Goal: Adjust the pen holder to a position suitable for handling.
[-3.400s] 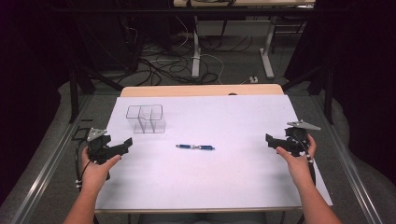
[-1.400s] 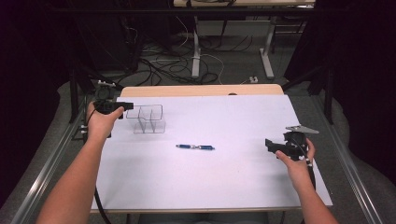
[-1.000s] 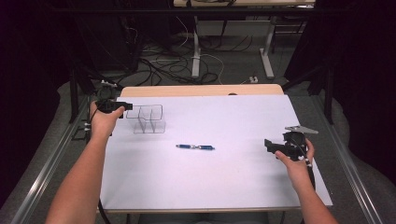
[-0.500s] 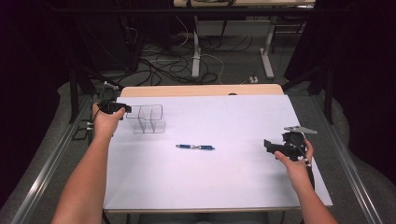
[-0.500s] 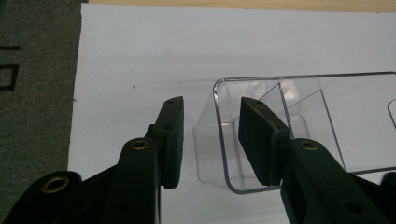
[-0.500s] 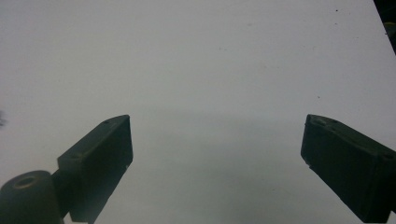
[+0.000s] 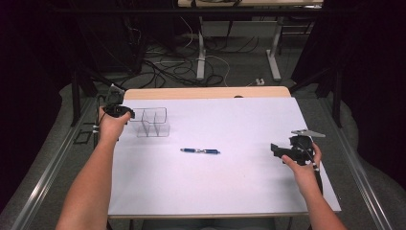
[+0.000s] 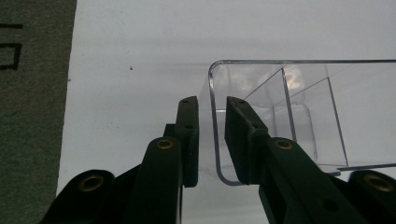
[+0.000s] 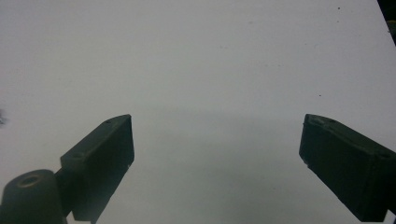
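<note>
A clear plastic box with dividers stands at the table's back left. My left gripper is at its left end. In the left gripper view the jaws straddle the left wall of the clear box, one outside and one inside. My left gripper is nearly closed, with a thin gap still on each side of the wall. A blue pen lies flat mid-table. My right gripper hovers low at the right, pointing left towards the pen. My right gripper is wide open over bare table.
The white table top ends at a wooden strip along the back. Cables and desk legs lie on the floor beyond it. A dark rail runs along the left side.
My left gripper went from the front left up to the clear box's left end and set its jaws over the wall. The right gripper, pen and box stayed put.
</note>
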